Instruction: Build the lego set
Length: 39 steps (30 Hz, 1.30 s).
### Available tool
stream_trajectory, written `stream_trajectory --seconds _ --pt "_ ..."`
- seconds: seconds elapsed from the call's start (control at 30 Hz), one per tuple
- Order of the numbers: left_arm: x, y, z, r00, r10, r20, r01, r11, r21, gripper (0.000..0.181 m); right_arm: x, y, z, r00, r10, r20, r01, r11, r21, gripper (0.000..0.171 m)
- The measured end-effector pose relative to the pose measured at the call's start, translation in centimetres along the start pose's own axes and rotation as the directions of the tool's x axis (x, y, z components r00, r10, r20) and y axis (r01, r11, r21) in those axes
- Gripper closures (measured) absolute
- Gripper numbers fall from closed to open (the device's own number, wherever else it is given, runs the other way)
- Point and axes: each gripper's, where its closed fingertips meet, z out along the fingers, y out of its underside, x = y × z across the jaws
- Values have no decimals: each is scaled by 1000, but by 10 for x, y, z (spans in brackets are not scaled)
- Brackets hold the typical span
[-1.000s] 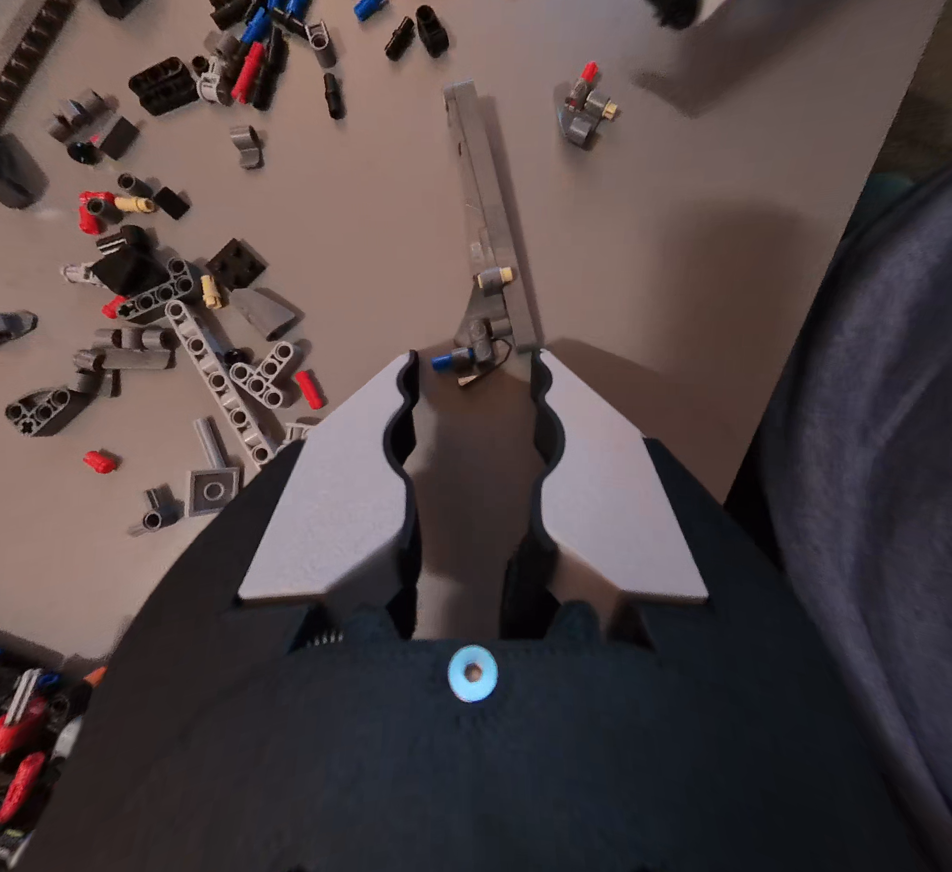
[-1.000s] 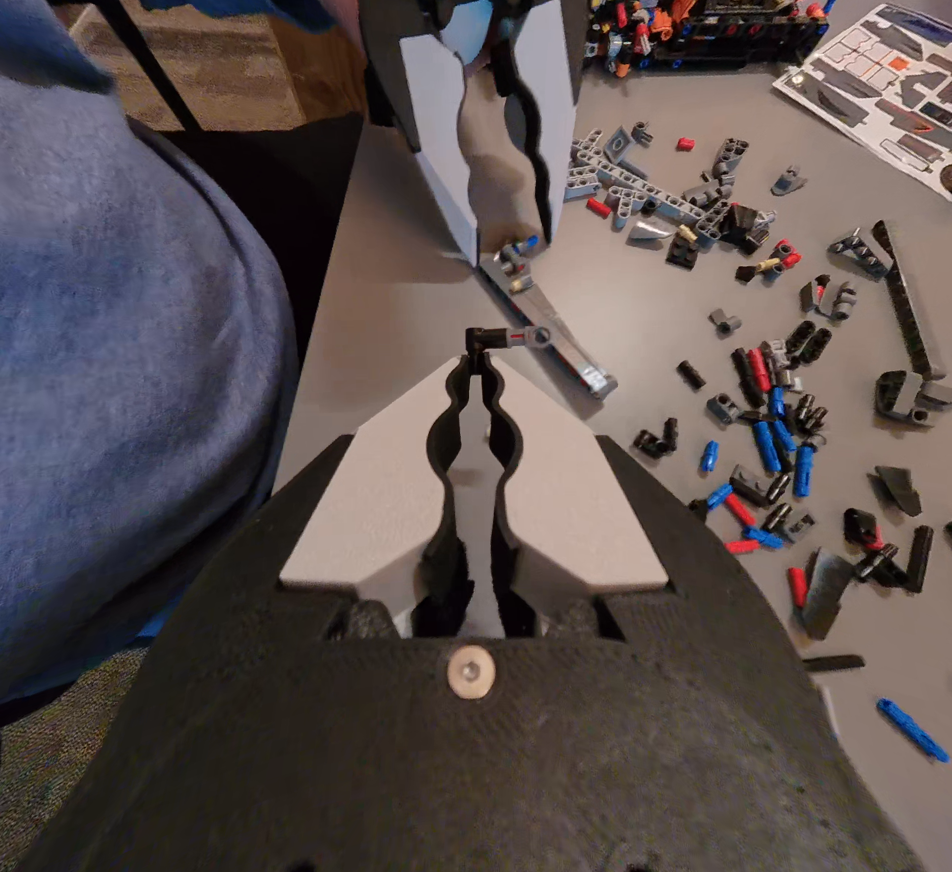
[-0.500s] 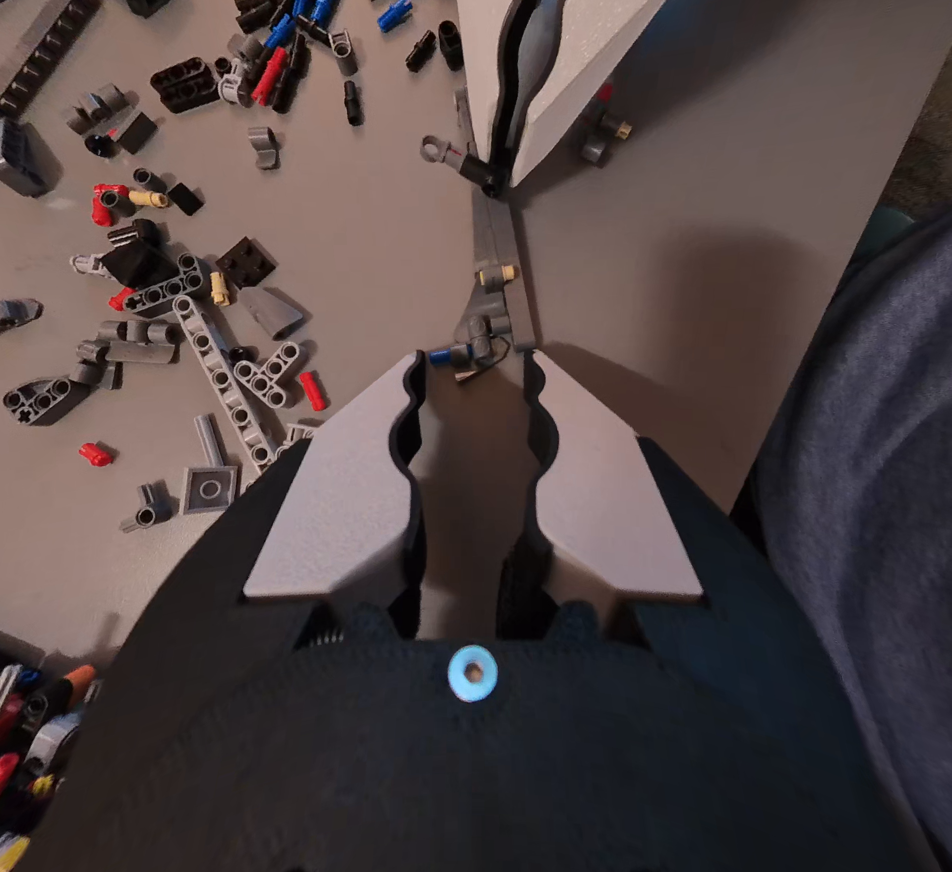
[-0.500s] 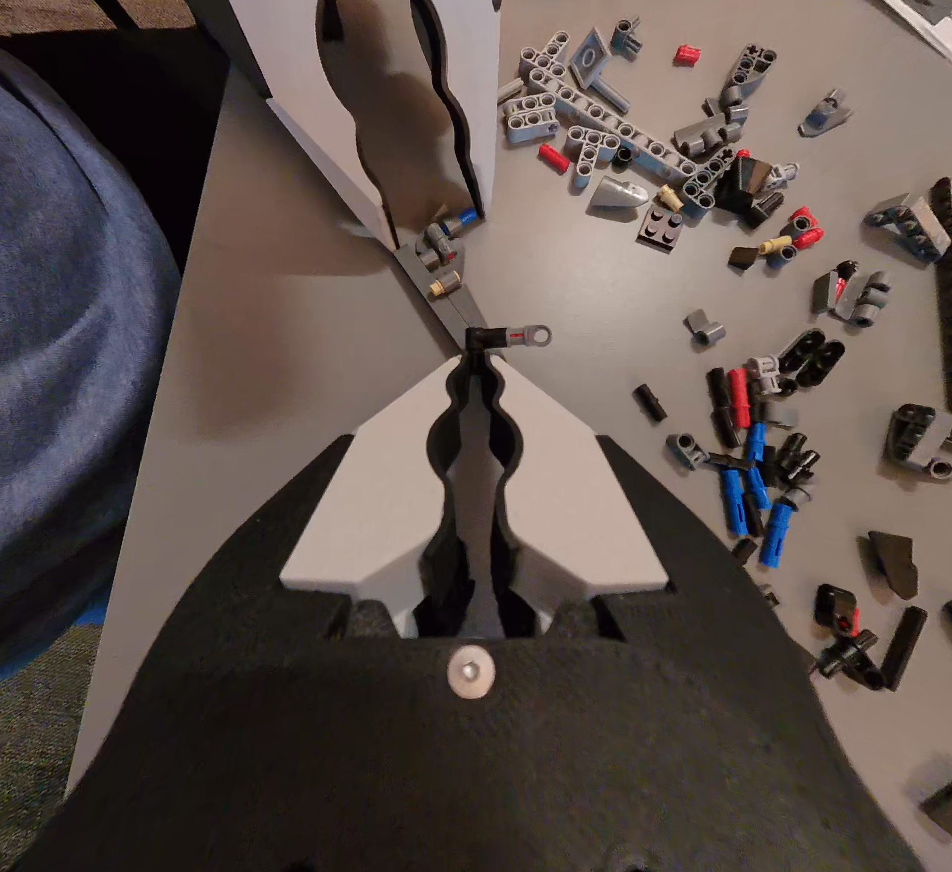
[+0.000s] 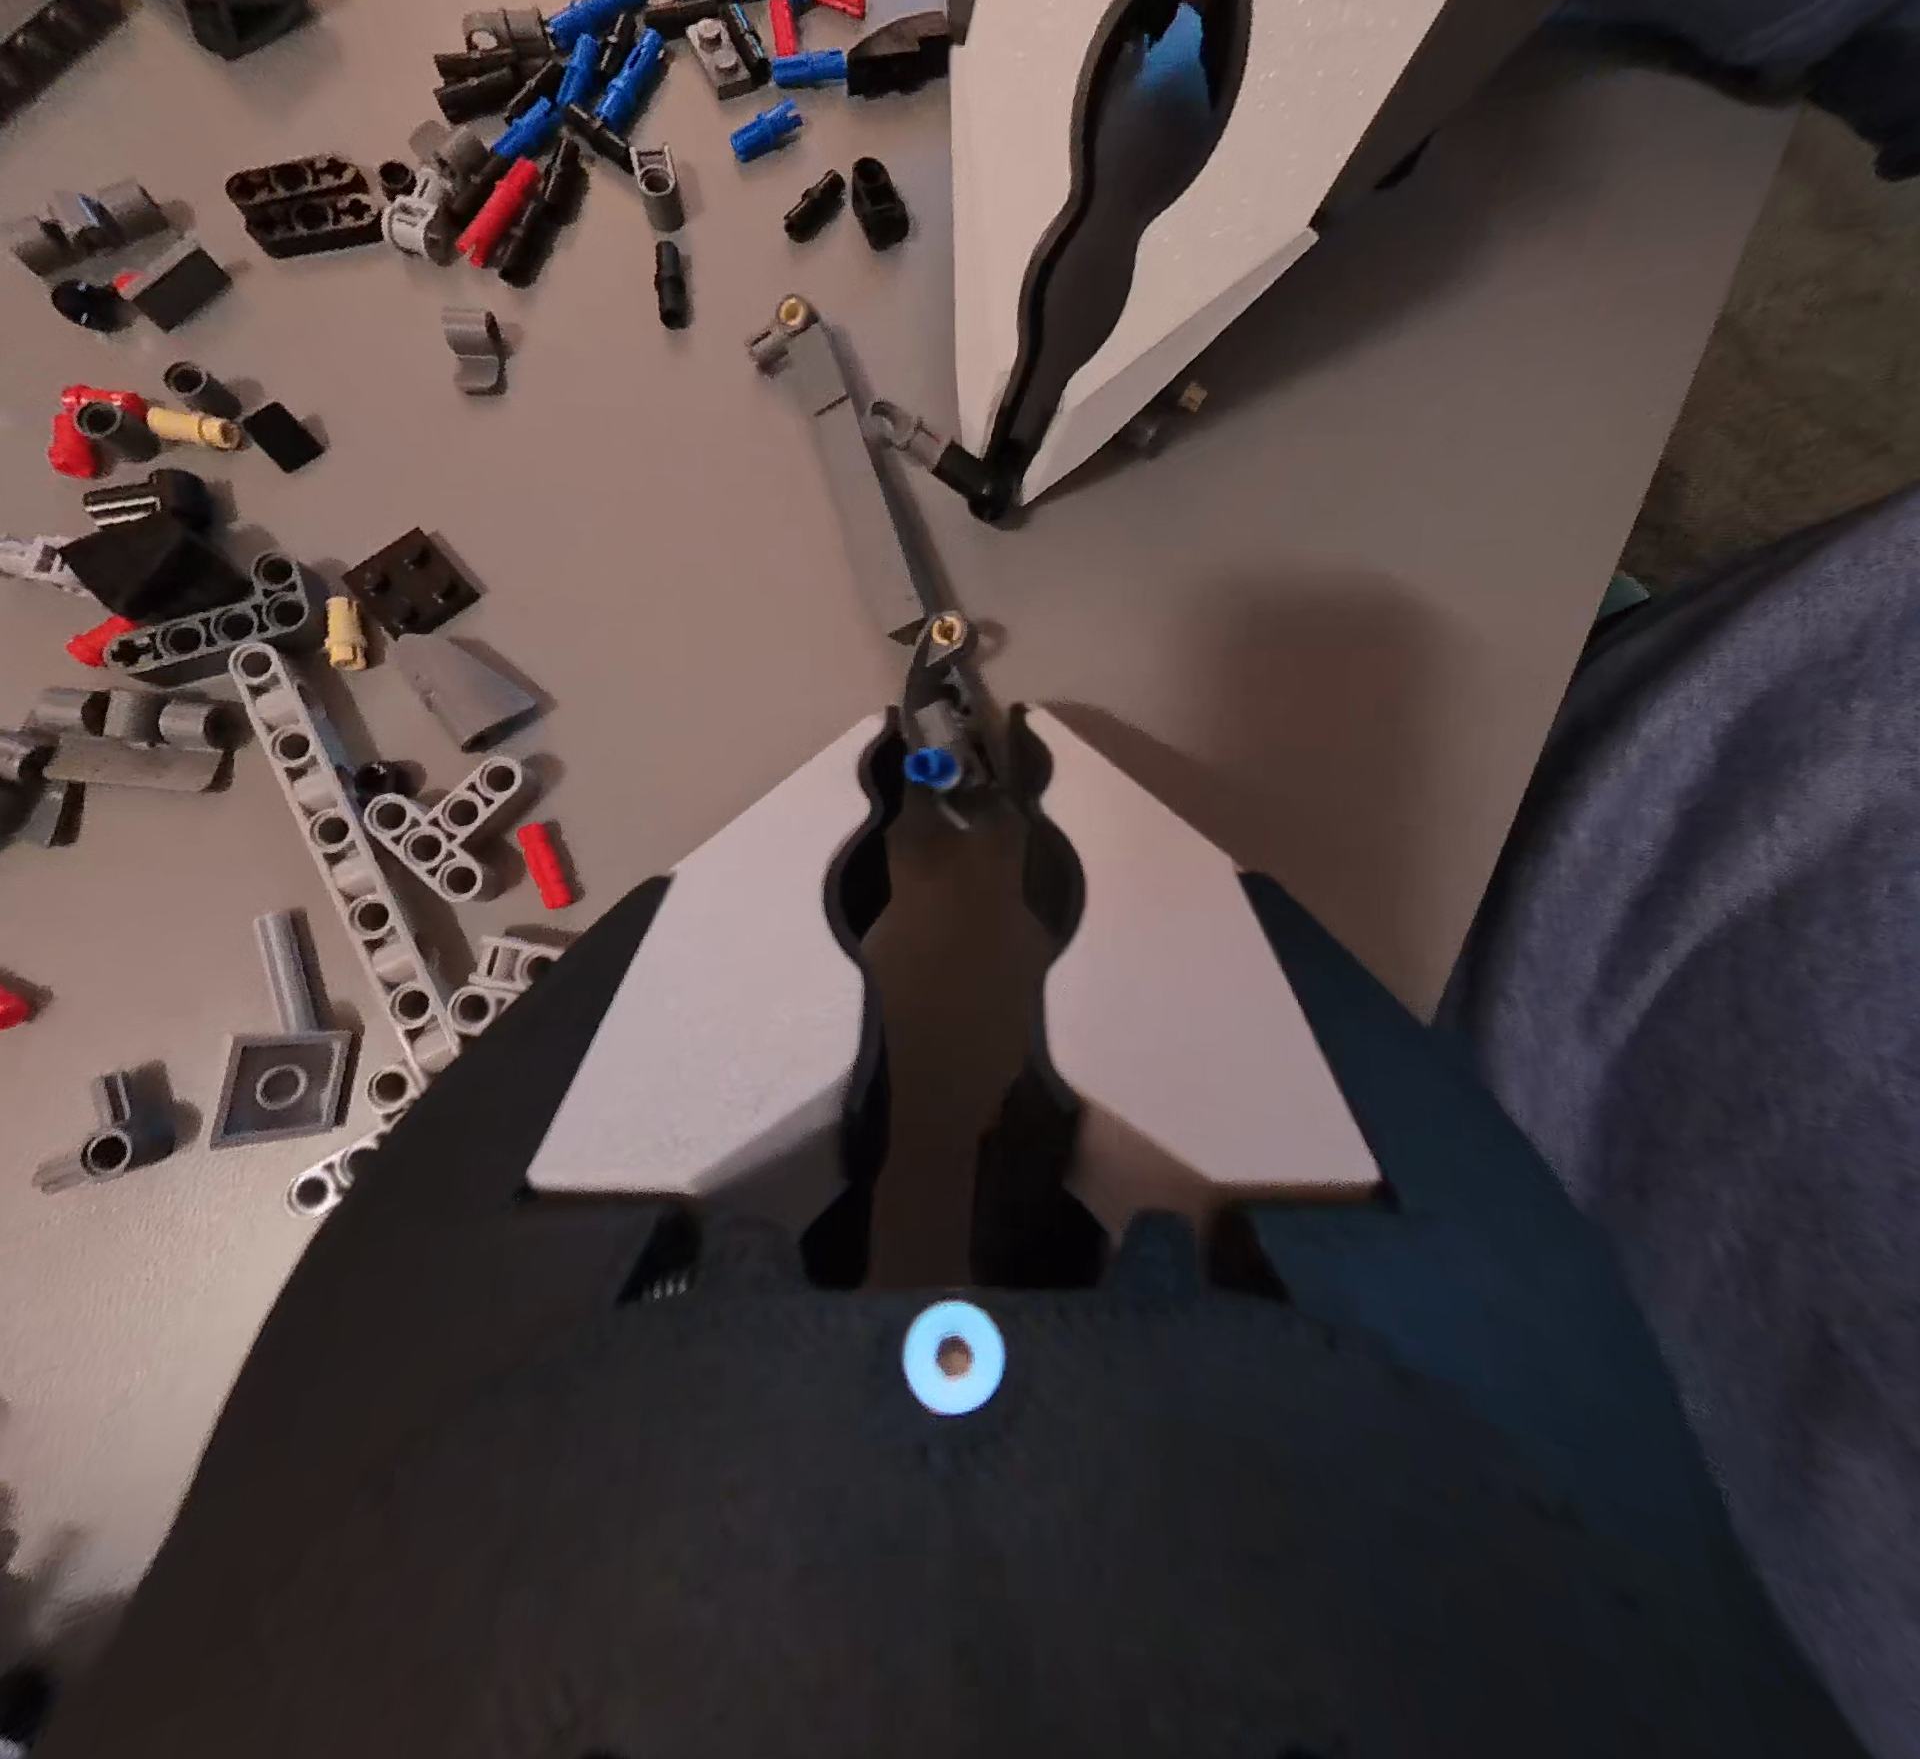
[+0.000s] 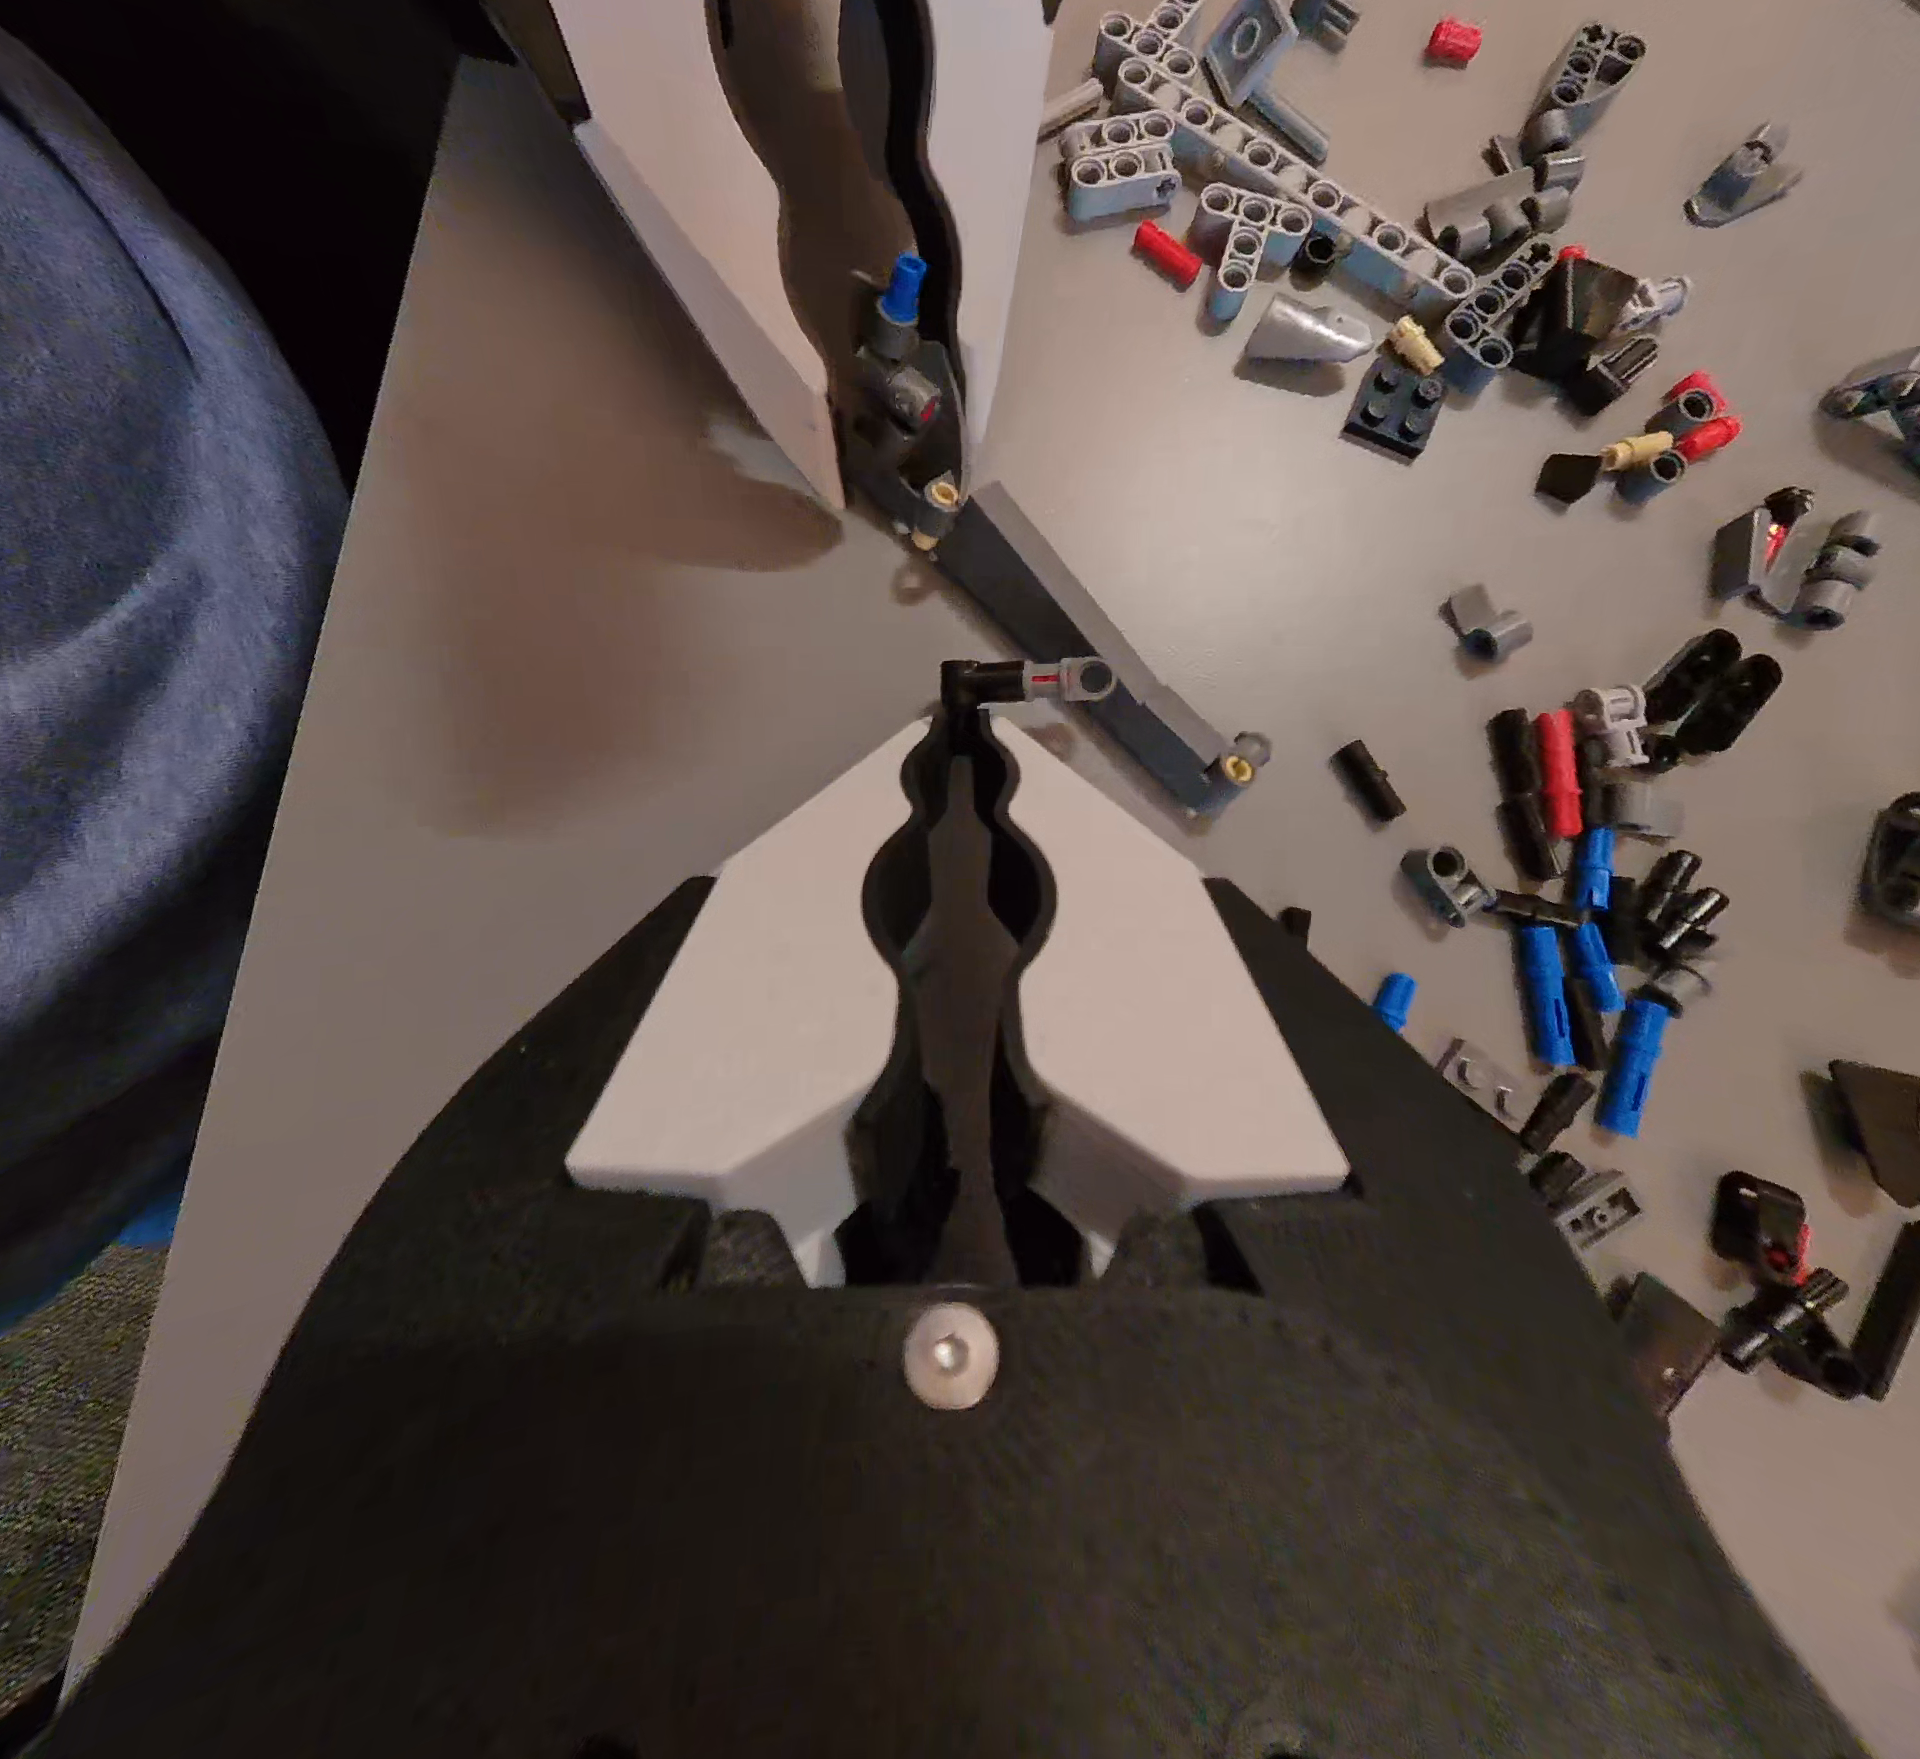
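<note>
Gripping the grey beam assembly (image 5: 883, 504) at its blue-pin end, left gripper (image 5: 951, 753) has clamped since a moment ago, tilting it off the table (image 5: 1195, 629) | right gripper (image 6: 964, 722) pinches black-and-grey connector (image 6: 1023, 679) touching the beam's middle | joint contact hard to make out; loose pieces (image 5: 582, 99) beyond the beam.
</note>
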Motion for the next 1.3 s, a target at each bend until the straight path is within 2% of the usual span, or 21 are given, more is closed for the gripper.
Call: stream_trajectory --seconds 0.03,0.2,0.4,0.83,1.3 --pt "-1 0 1 1000 6 12 -6 1000 -3 168 0 0 0 1000 1 0 -1 1000 0 169" --pt "-9 1 0 991 50 125 -47 999 -20 176 -7 -6 -4 1000 -9 26 10 1000 -9 170" --pt "-21 1 -6 981 -4 196 2 1000 10 176 -28 -11 9 989 29 144 -17 996 -86 170" --pt "-13 -5 -3 991 -36 127 33 999 31 176 -32 -19 17 960 108 258 -58 979 -195 171" --pt "-11 -1 -5 995 -53 85 52 999 14 176 -30 -21 18 957 118 264 -70 980 -184 171"
